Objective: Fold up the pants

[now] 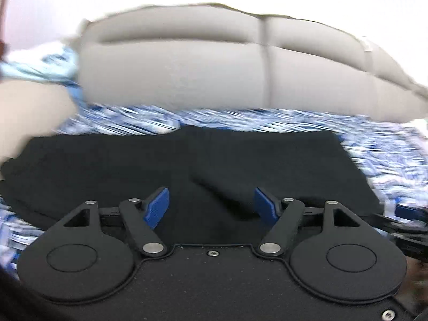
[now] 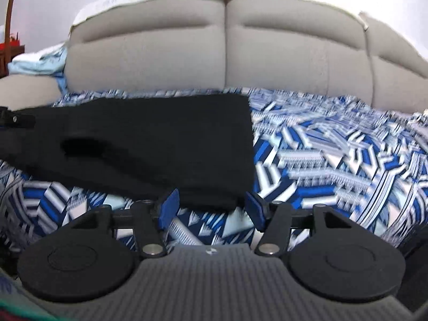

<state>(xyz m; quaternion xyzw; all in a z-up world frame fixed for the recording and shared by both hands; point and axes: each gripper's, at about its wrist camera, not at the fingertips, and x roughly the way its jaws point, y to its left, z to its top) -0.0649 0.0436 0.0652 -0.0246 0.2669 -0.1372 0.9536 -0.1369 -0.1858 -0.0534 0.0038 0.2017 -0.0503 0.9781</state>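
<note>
black pants (image 1: 187,165) lie flat on the blue-and-white patterned cover (image 2: 334,155) of a sofa, in front of the grey back cushions (image 2: 214,53).

left tool (image 1: 211,208): jaws spread, blue pads (image 1: 156,208) apart with nothing pinched. the pants fill the gap between the pads in this view and run on past the tool toward the cushions, spreading to both sides; whether the pads touch the cloth i cannot tell. a raised fold of the black cloth runs diagonally just ahead of the right-hand pad.

right tool (image 2: 211,208): jaws spread, nothing gripped. the near right corner of the pants sits just ahead of the gap between the pads; patterned cover shows directly between the pads and below them. from this view the pants stretch away to the left and back, with their right edge running up toward the cushions. part of the left tool shows at the left edge of the right wrist view, beside the far end of the pants.

pale blue cloth (image 2: 40,64) lies at the sofa's left end, well apart from the pants. left wrist view is motion-blurred.
</note>
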